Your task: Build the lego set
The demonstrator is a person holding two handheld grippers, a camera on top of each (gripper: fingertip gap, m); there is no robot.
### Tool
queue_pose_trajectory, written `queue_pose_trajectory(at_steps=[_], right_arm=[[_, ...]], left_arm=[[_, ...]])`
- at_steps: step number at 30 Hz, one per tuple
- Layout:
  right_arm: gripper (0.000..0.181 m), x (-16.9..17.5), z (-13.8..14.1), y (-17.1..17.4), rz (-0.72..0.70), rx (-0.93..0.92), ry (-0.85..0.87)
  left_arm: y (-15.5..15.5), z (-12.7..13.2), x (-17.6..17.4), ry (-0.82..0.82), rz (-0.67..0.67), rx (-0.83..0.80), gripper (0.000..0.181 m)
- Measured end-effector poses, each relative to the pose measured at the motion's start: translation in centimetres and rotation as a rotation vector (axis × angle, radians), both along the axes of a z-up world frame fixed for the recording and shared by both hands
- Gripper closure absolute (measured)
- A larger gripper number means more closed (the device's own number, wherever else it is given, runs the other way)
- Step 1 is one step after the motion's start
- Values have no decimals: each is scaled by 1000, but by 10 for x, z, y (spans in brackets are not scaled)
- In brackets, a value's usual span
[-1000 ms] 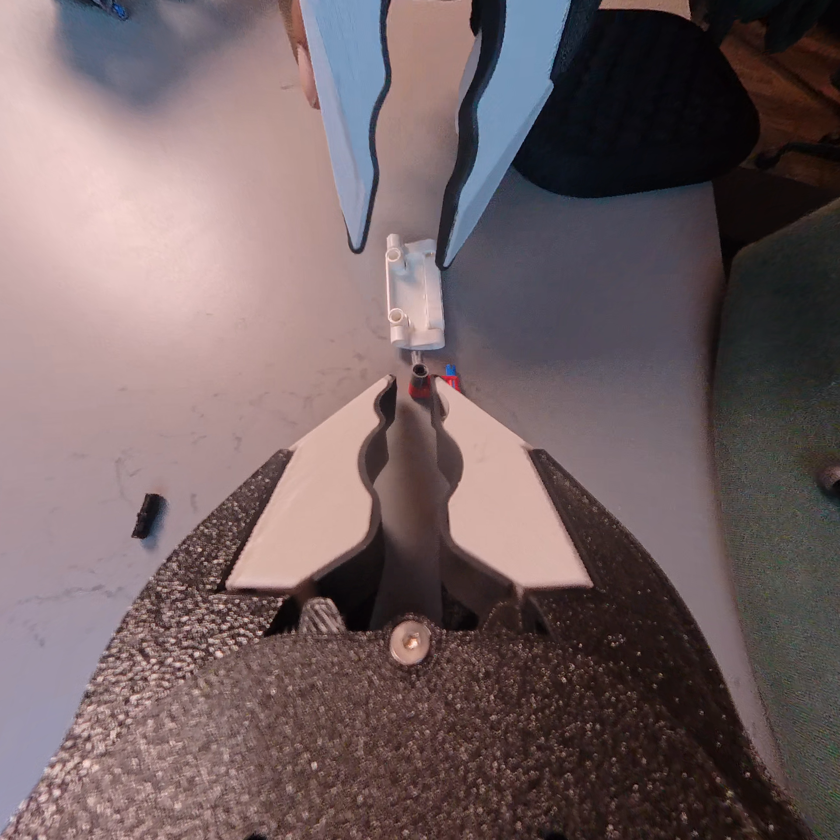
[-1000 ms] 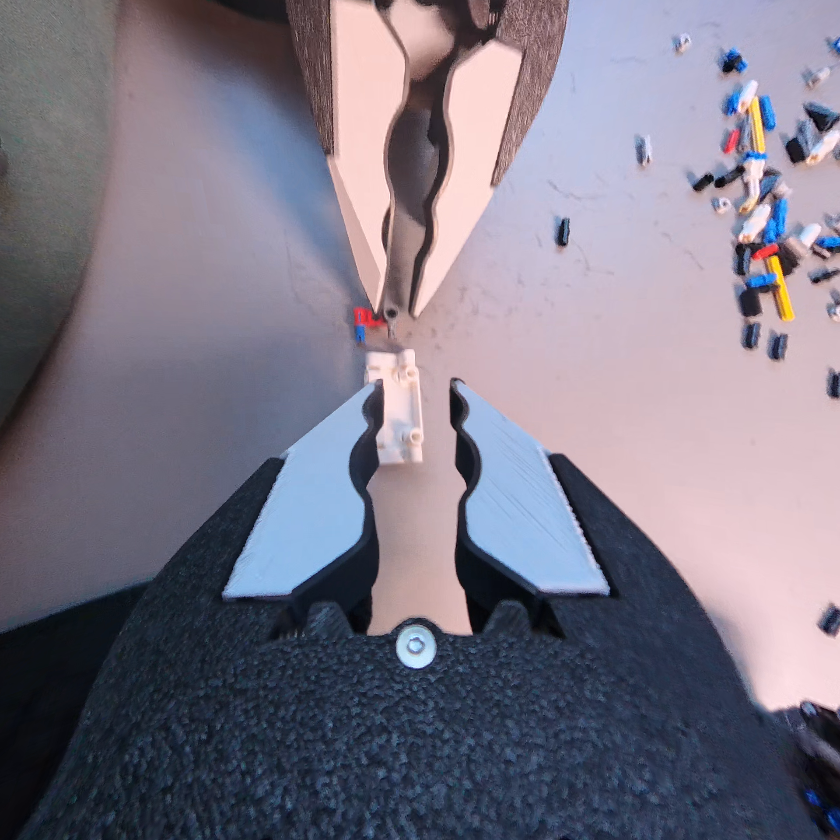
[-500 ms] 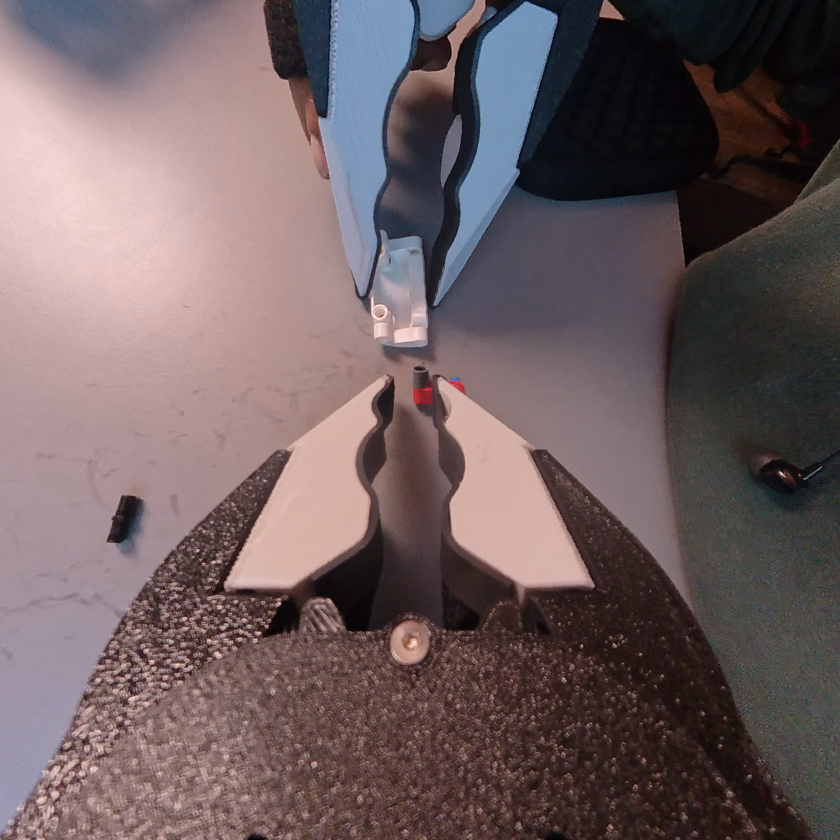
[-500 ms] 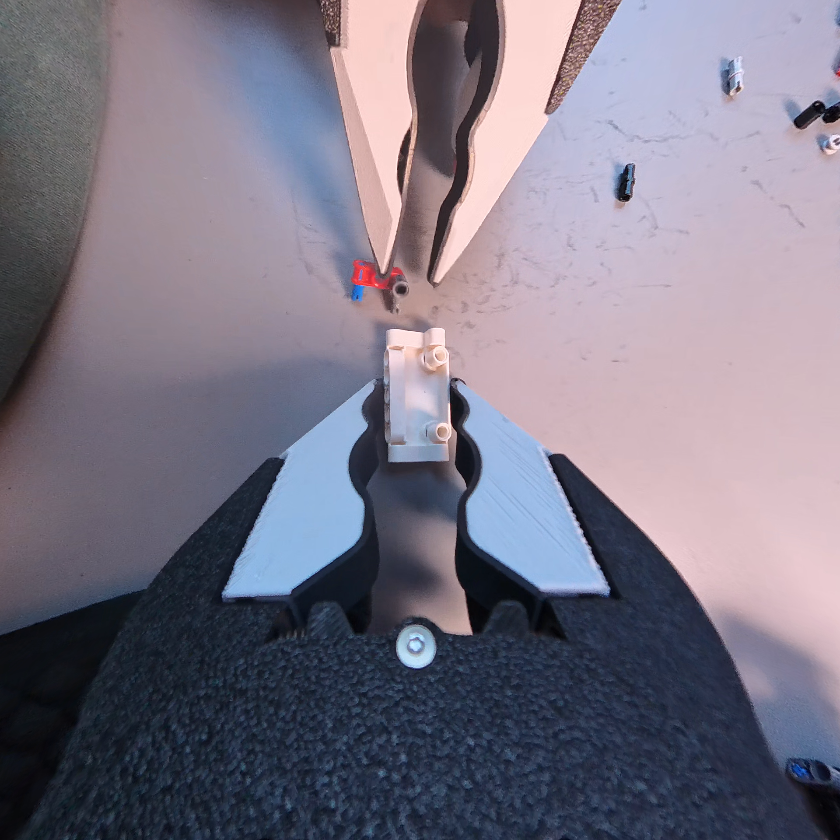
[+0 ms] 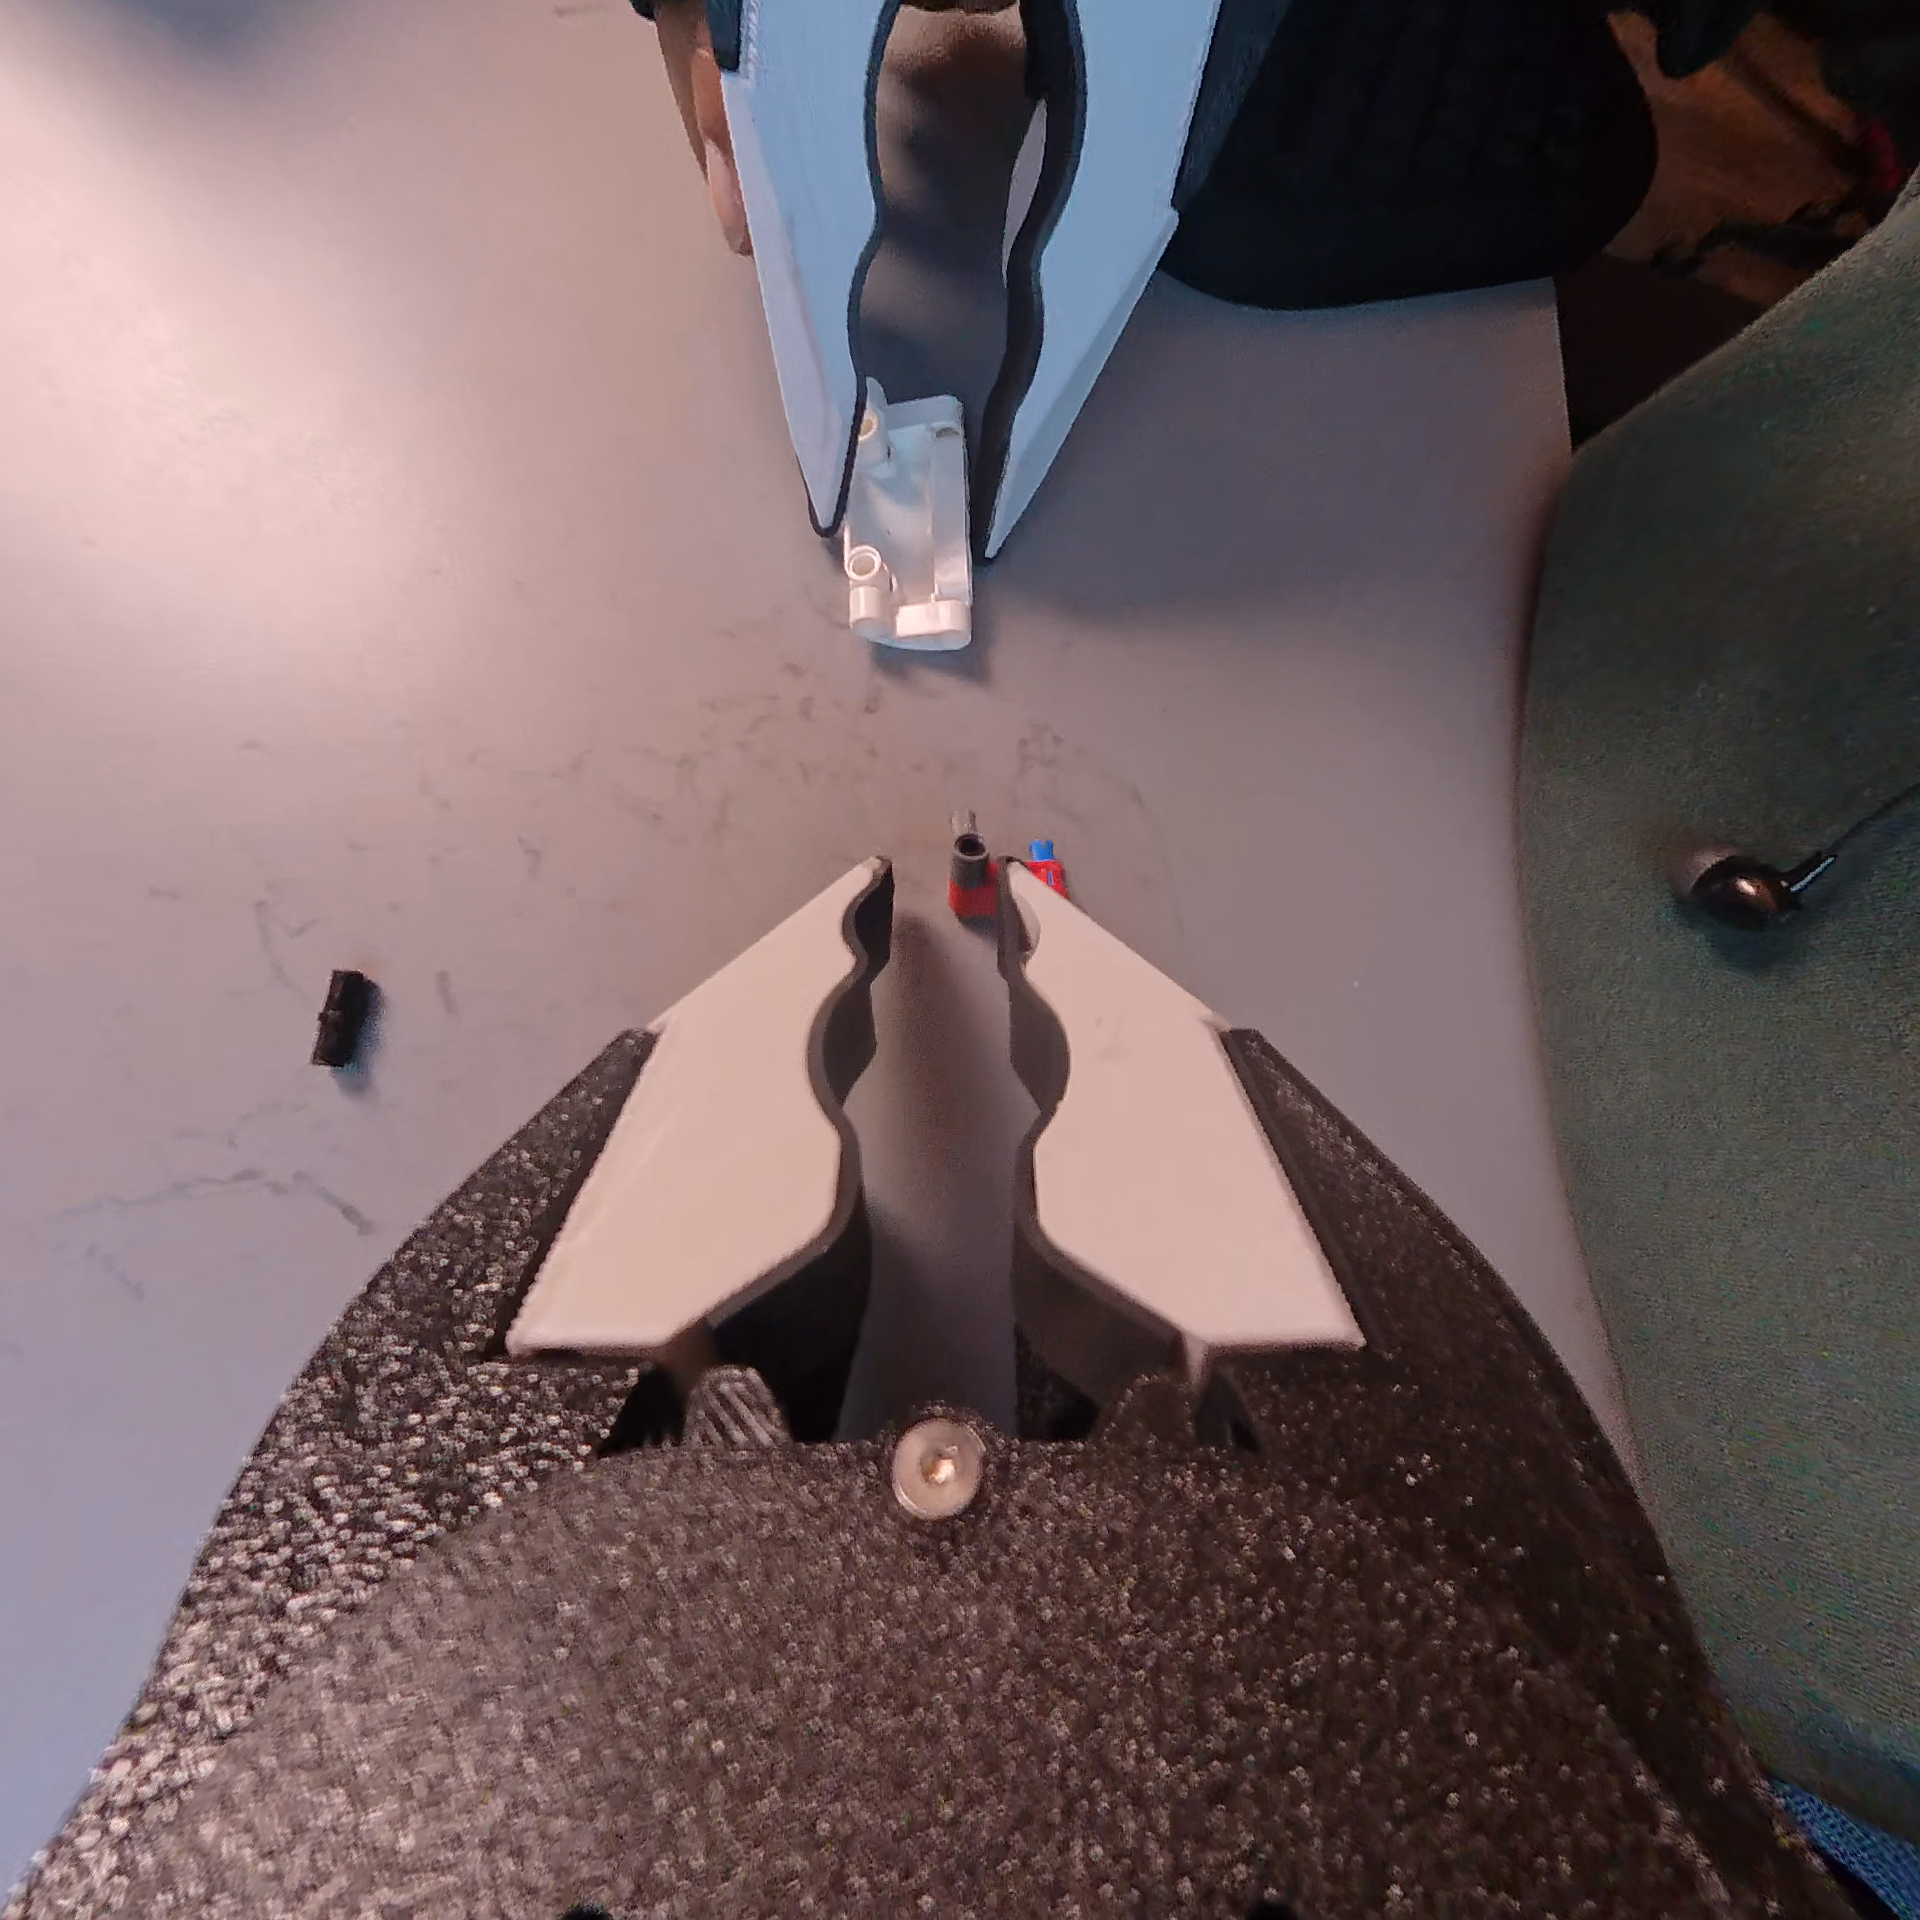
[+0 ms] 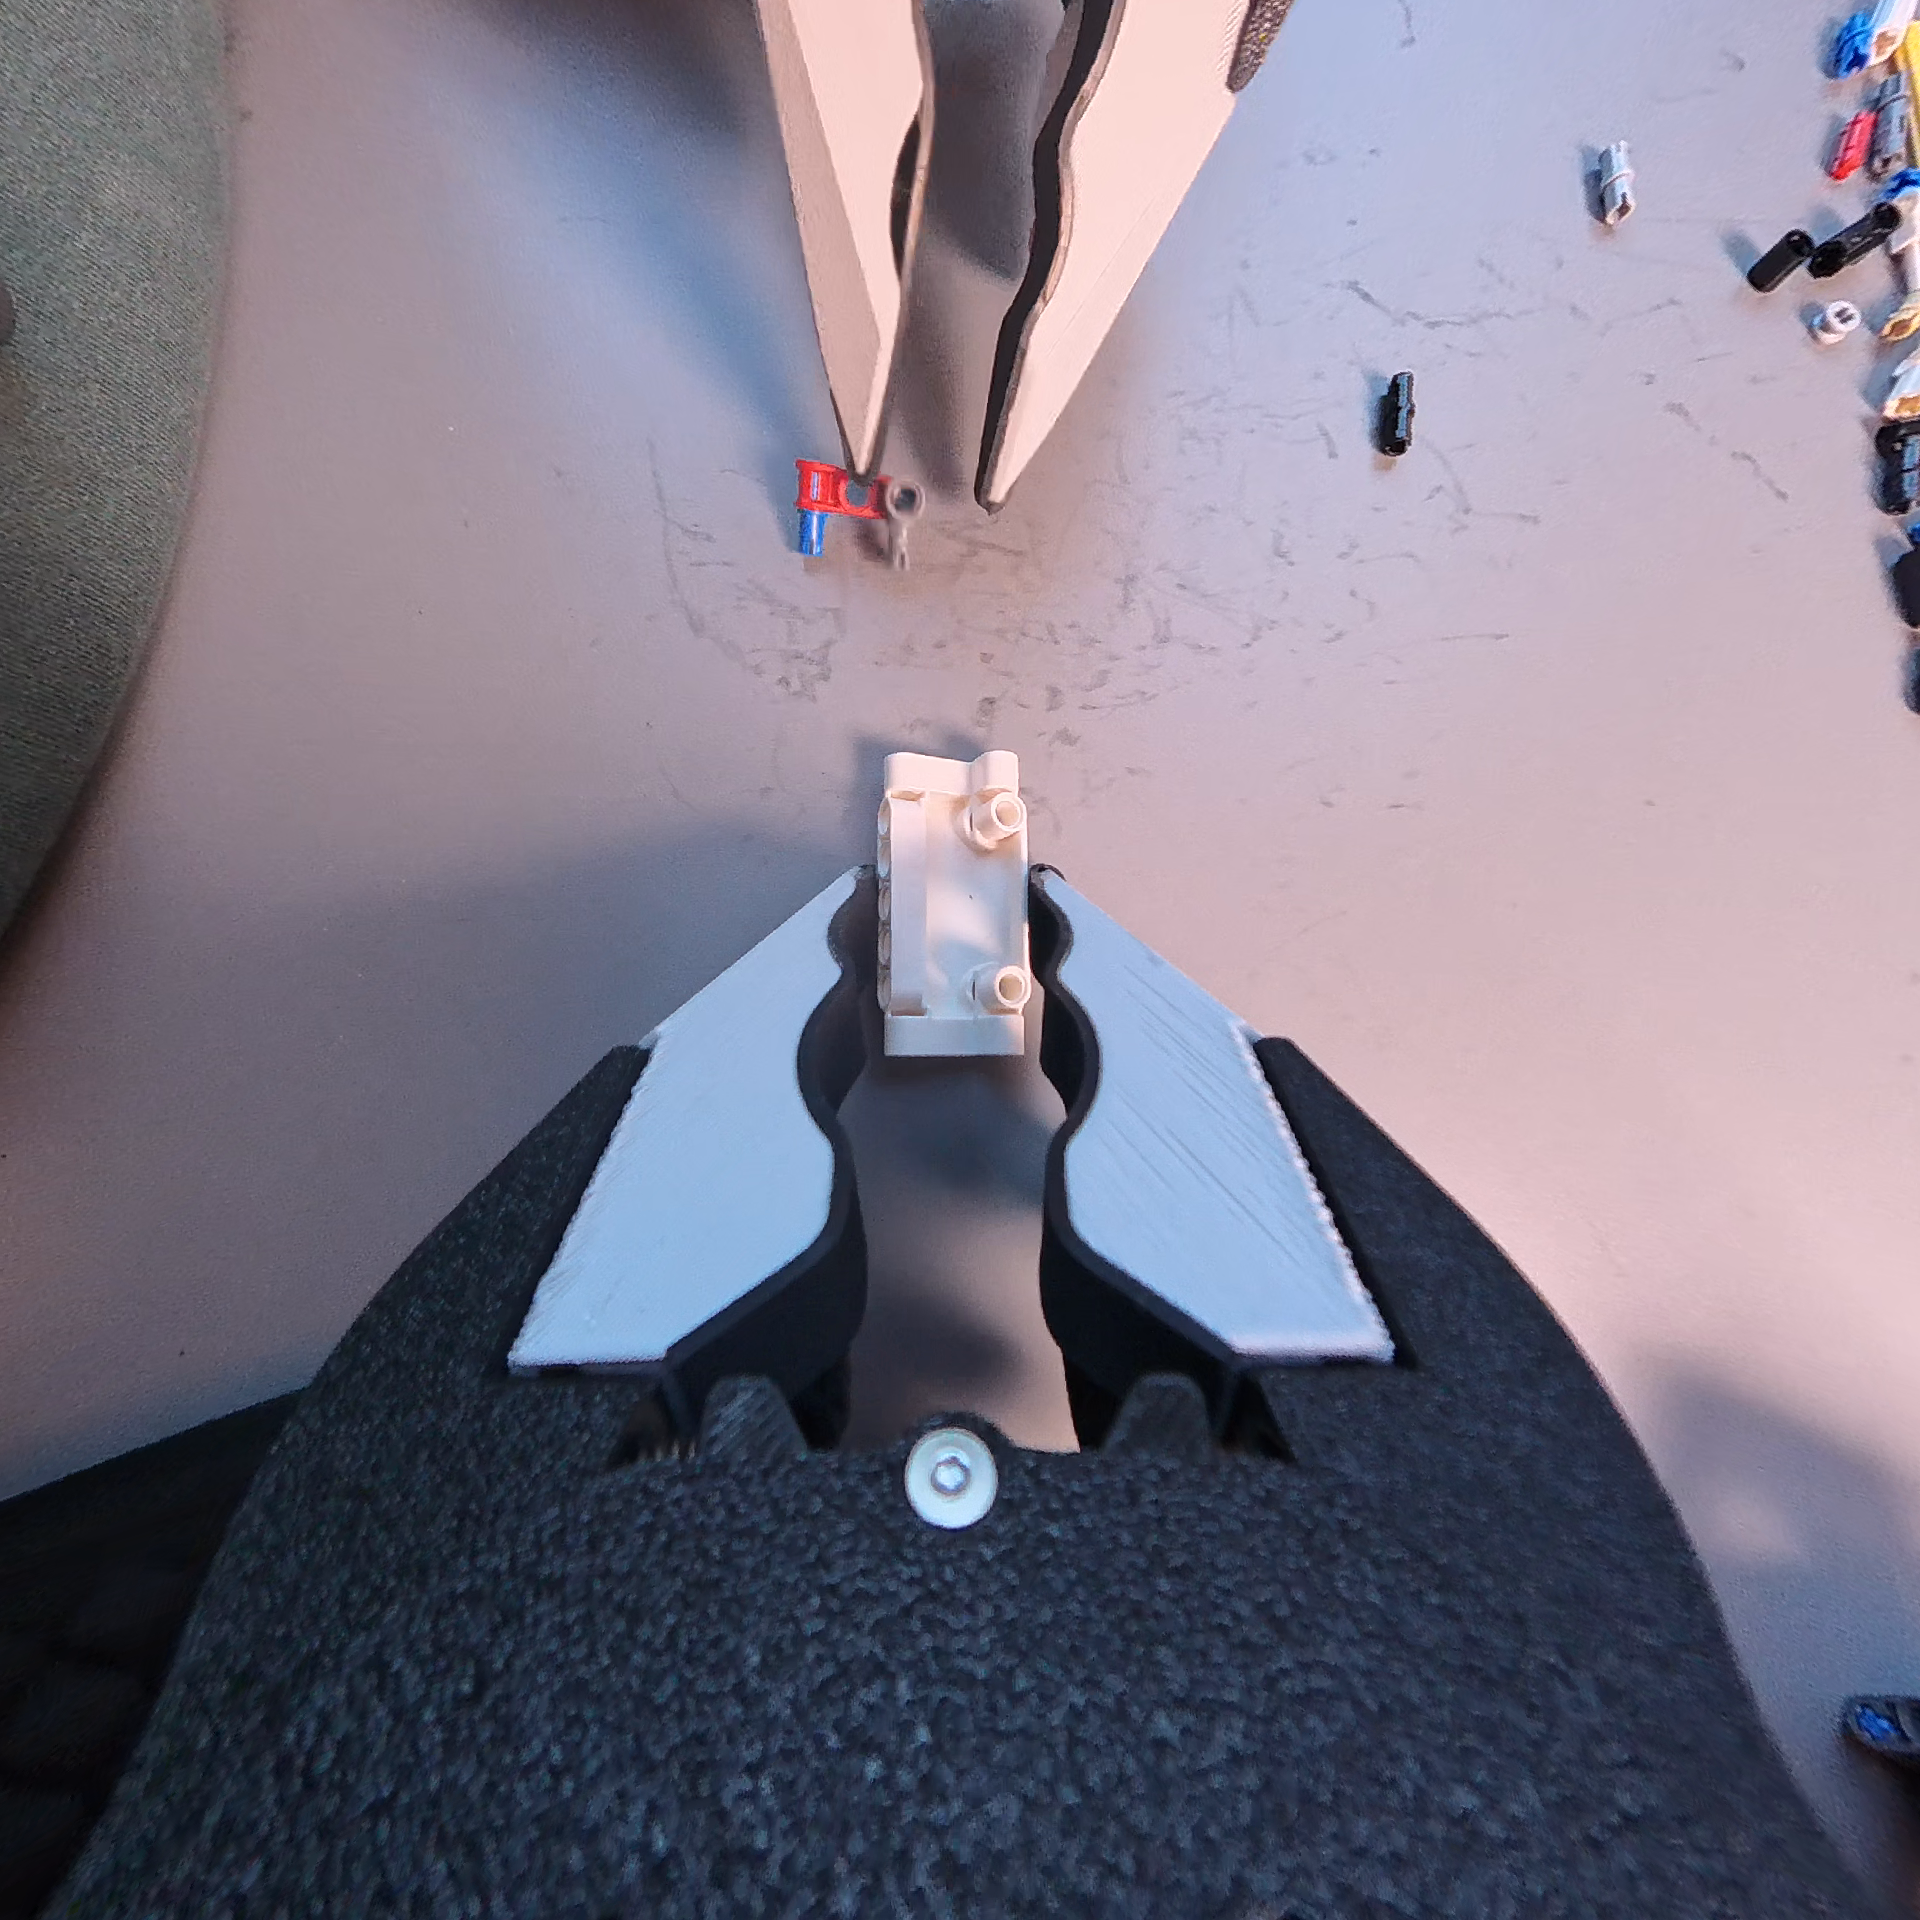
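Note:
My right gripper [image 6: 948, 878] is shut on a white lego piece [image 6: 951, 935] with two side studs, which sticks out past the fingertips just above the grey table [image 6: 1455, 831]. In the left wrist view the right gripper [image 5: 906, 540] comes down from the top with the white piece [image 5: 914, 592]. My left gripper [image 5: 945, 873] is slightly open. A small red, grey and blue pin assembly [image 5: 975, 883] lies on the table between its tips, against the right finger. In the right wrist view the left gripper [image 6: 925, 504] stands over that assembly [image 6: 831, 499].
A small black pin [image 5: 341, 1018] lies left of my left gripper and shows in the right wrist view [image 6: 1397, 412]. Several loose lego parts [image 6: 1870, 156] lie at the far right. A green chair seat [image 5: 1745, 1039] borders the table edge, with a black earbud [image 5: 1730, 894] on it. Some 8 cm of space lies between my two pairs of fingers.
My right gripper closed on the white piece and drew it away from my left gripper. The gap between the grippers widened. The left gripper stayed by the red assembly.

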State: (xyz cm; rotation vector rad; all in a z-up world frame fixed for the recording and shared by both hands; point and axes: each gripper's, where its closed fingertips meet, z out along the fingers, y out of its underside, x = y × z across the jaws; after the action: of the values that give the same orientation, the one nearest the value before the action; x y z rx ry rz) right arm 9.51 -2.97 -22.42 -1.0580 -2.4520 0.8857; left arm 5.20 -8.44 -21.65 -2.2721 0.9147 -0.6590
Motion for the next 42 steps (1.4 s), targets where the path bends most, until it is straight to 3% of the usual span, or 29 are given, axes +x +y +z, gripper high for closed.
queue_pose_trajectory(at_steps=[13, 26, 32, 42], right_arm=[[153, -1, 2, -1, -6, 14, 30], [153, -20, 6, -43, 15, -64, 43], [153, -24, 0, -54, 6, -16, 7], [153, -23, 0, -56, 16, -6, 13]], left_arm=[[-12, -3, -9, -31, 34, 20, 162], [-21, 1, -10, -71, 17, 13, 160], [-27, -2, -4, -49, -8, 13, 172], [-20, 0, -3, -47, 32, 64, 174]])
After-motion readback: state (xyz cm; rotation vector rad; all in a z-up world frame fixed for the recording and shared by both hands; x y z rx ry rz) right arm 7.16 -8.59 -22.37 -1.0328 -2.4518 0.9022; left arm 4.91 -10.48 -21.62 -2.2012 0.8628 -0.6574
